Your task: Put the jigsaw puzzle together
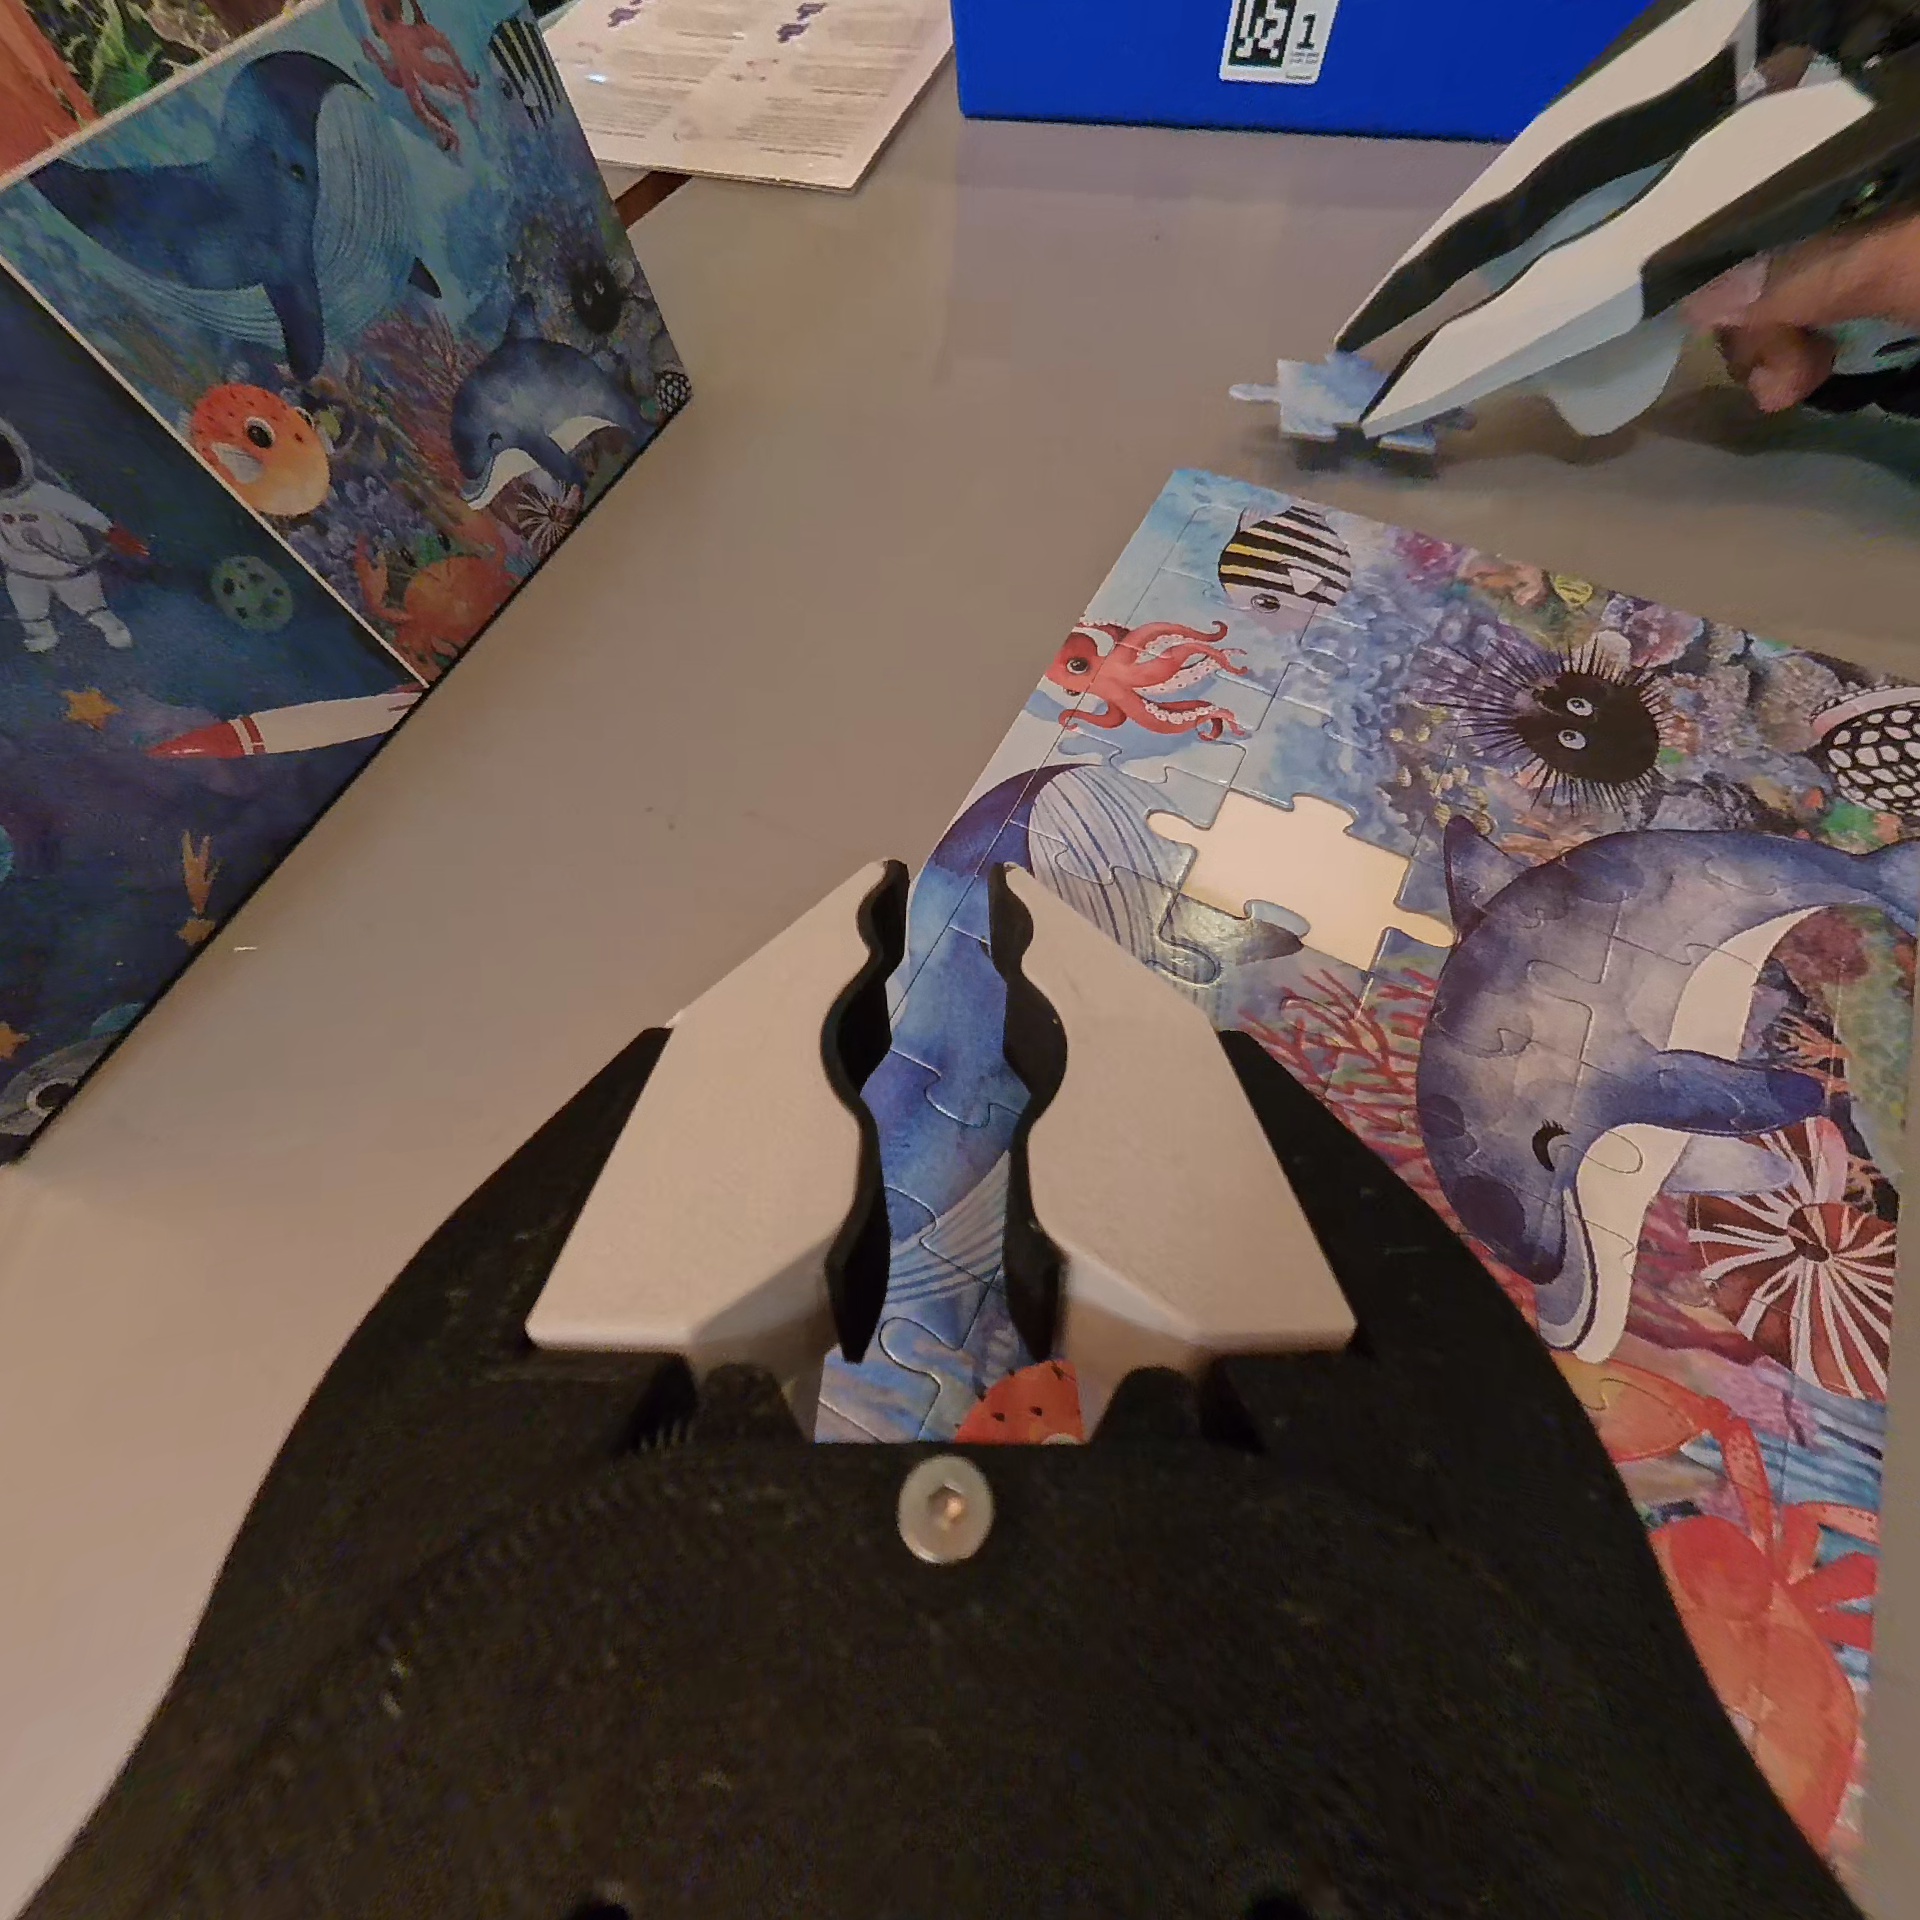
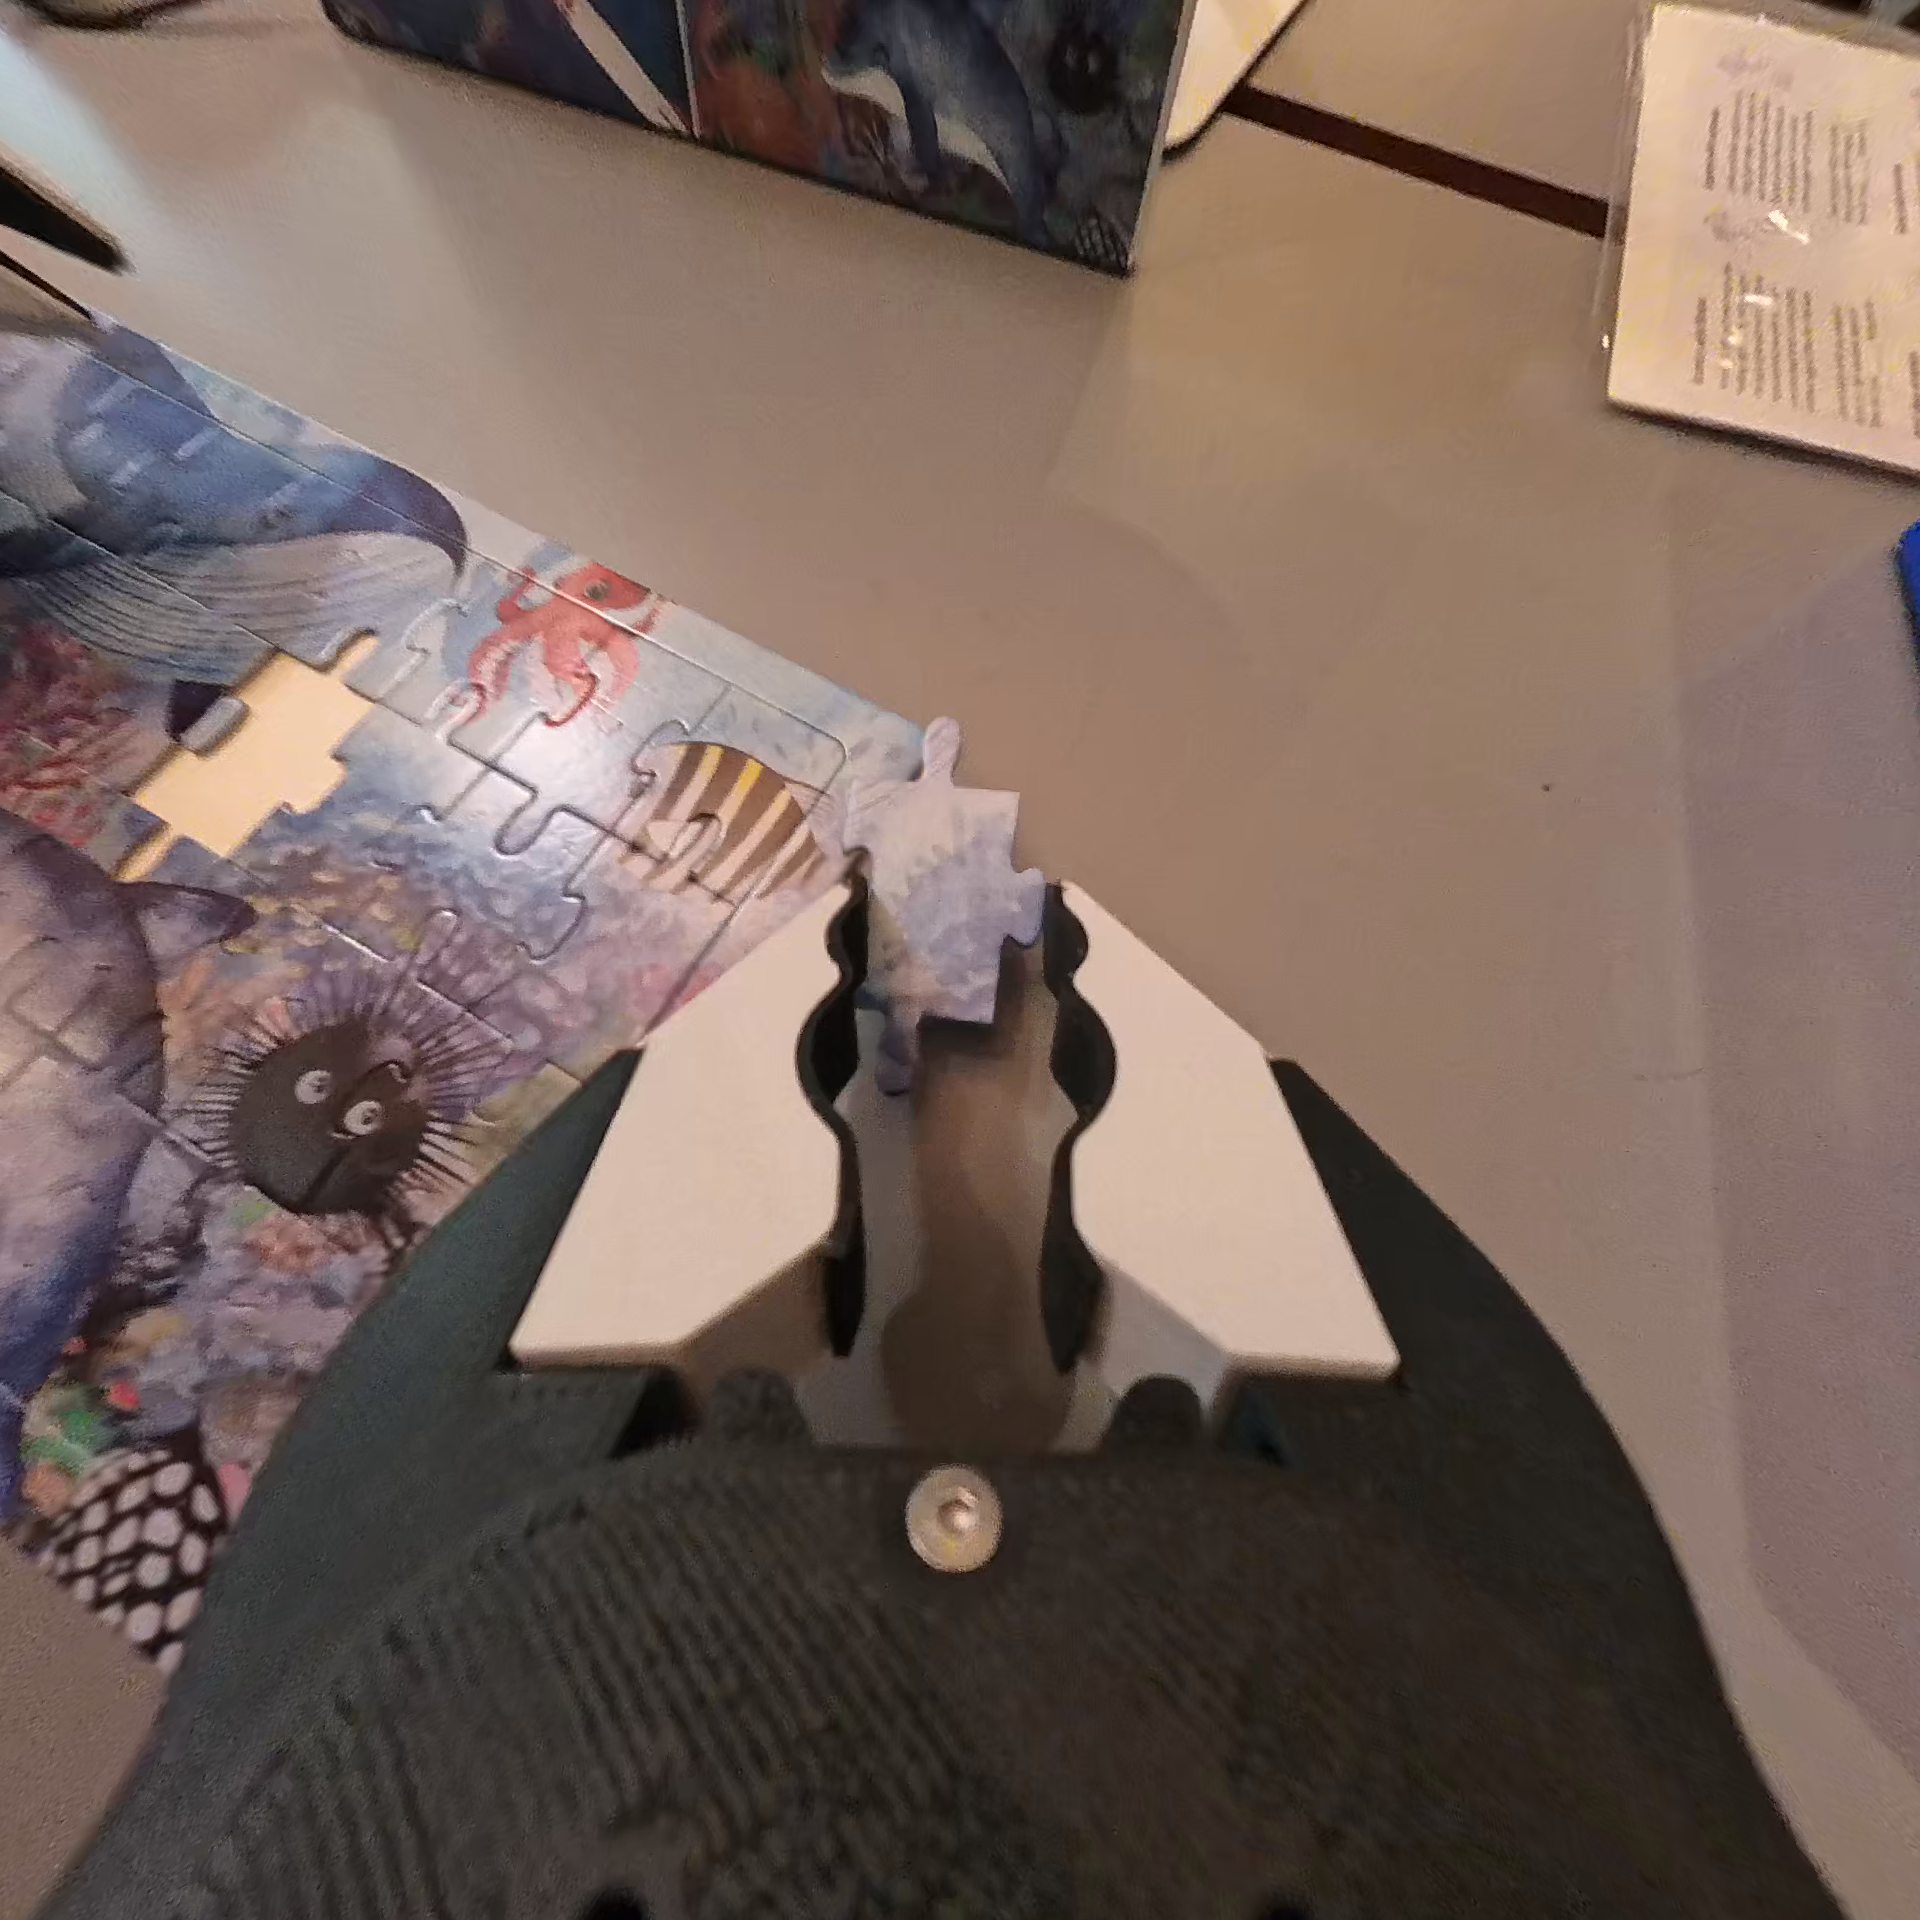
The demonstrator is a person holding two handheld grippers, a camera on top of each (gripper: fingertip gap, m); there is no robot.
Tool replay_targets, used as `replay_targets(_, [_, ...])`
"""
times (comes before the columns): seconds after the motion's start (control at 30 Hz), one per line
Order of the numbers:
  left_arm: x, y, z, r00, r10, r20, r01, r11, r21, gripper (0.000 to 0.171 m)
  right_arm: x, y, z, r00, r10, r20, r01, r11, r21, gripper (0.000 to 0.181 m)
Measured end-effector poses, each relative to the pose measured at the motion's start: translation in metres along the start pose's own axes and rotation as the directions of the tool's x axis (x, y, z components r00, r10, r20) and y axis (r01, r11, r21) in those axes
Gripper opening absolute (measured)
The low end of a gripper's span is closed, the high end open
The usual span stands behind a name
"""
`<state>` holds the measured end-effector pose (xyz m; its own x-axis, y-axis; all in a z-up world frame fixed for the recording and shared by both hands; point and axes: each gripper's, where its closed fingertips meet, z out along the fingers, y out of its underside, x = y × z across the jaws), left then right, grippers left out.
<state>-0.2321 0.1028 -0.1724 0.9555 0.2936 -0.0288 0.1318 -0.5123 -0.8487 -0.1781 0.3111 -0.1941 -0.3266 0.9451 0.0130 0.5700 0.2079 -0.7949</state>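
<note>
The left gripper (image 1: 948, 883) hides the near edge of the puzzle (image 1: 1558, 935) beneath its body; the picture box (image 1: 312, 416) is cut off at the left edge, the blue bin (image 1: 1091, 62) and printed sheet (image 1: 748, 83) at the top; the right gripper (image 2: 956, 894) covers part of the loose piece (image 2: 956, 914); its grip cannot be judged; that view is blurred.

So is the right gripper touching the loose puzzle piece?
Touching. In the left wrist view, the right gripper has its fingertips closed on the loose piece, lifted above the table.
</note>
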Motion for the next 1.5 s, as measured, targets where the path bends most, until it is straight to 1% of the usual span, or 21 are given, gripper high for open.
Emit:
replay_targets(0.13, [0.000, 0.001, 0.001, 1.000, -0.005, -0.003, 0.005, 1.000, -0.002, 0.013, -0.019, -0.015, -0.005, 0.999, 0.009, 0.053, -0.013, 0.997, 0.074, 0.032])
replay_targets(0.23, [0.003, -0.001, 0.001, 1.000, -0.010, -0.015, 0.010, 1.000, 0.001, 0.014, -0.038, -0.020, -0.002, 0.997, -0.029, 0.071, 0.023, 0.996, 0.085, 0.032])
replay_targets(0.3, [0.008, -0.004, 0.000, 1.000, -0.005, -0.028, 0.005, 1.000, 0.012, 0.015, -0.057, -0.025, -0.001, 0.994, -0.042, 0.102, 0.031, 0.994, 0.104, 0.032])
replay_targets(0.4, [0.017, -0.005, 0.002, 0.999, 0.023, -0.036, -0.022, 1.000, 0.006, 0.015, -0.092, -0.035, -0.002, 0.982, -0.024, 0.185, -0.003, 0.990, 0.142, 0.032])
replay_targets(0.47, [0.022, -0.003, 0.005, 0.998, 0.039, -0.044, -0.040, 0.999, -0.006, 0.015, -0.112, -0.036, 0.001, 0.976, -0.006, 0.220, -0.025, 0.991, 0.135, 0.032])
replay_targets(0.53, [0.028, -0.002, 0.007, 0.997, 0.045, -0.059, -0.046, 0.999, -0.011, 0.015, -0.123, -0.033, 0.008, 0.977, 0.020, 0.213, -0.043, 0.993, 0.105, 0.032])
replay_targets(0.7, [0.033, -0.002, 0.008, 0.996, 0.049, -0.078, -0.050, 0.999, -0.011, 0.015, -0.132, -0.028, 0.023, 0.994, 0.055, 0.097, -0.058, 0.998, 0.036, 0.032])
replay_targets(0.77, [0.034, -0.003, 0.007, 0.996, 0.049, -0.079, -0.050, 0.999, -0.008, 0.015, -0.140, -0.029, 0.027, 0.994, 0.053, 0.099, -0.056, 0.998, 0.023, 0.033])
replay_targets(0.9, [0.034, -0.004, 0.007, 0.996, 0.054, -0.075, -0.055, 0.998, -0.008, 0.016, -0.146, -0.025, 0.035, 0.997, -0.006, 0.083, 0.005, 1.000, 0.009, 0.044])
replay_targets(1.03, [0.034, -0.004, 0.006, 0.996, 0.060, -0.071, -0.060, 0.998, -0.009, 0.016, -0.147, -0.028, 0.029, 0.991, -0.001, 0.130, -0.005, 0.999, 0.046, 0.048])
replay_targets(1.17, [0.041, 0.000, 0.009, 0.992, 0.065, -0.106, -0.069, 0.997, -0.029, 0.016, -0.145, -0.017, 0.027, 0.985, 0.024, 0.169, -0.021, 1.000, -0.018, 0.050])
replay_targets(1.2, [0.045, 0.002, 0.011, 0.989, 0.072, -0.126, -0.077, 0.996, -0.038, 0.018, -0.143, -0.014, 0.026, 0.985, 0.023, 0.169, -0.018, 0.999, -0.032, 0.049])
replay_targets(1.23, [0.050, 0.004, 0.012, 0.985, 0.082, -0.150, -0.089, 0.995, -0.046, 0.024, -0.142, -0.012, 0.025, 0.986, 0.021, 0.168, -0.013, 0.999, -0.044, 0.048])
replay_targets(1.3, [0.059, 0.009, 0.016, 0.977, 0.105, -0.186, -0.118, 0.991, -0.063, 0.030, -0.141, -0.011, 0.021, 0.985, 0.013, 0.172, -0.003, 0.998, -0.062, 0.042])
replay_targets(1.37, [0.063, 0.015, 0.021, 0.974, 0.133, -0.183, -0.151, 0.984, -0.092, 0.031, -0.142, -0.010, 0.018, 0.982, 0.009, 0.188, 0.006, 0.997, -0.081, 0.038])
replay_targets(1.5, [0.062, 0.021, 0.026, 0.974, 0.173, -0.147, -0.193, 0.972, -0.133, 0.031, -0.149, -0.001, 0.017, 0.974, 0.013, 0.226, 0.021, 0.989, -0.147, 0.038])
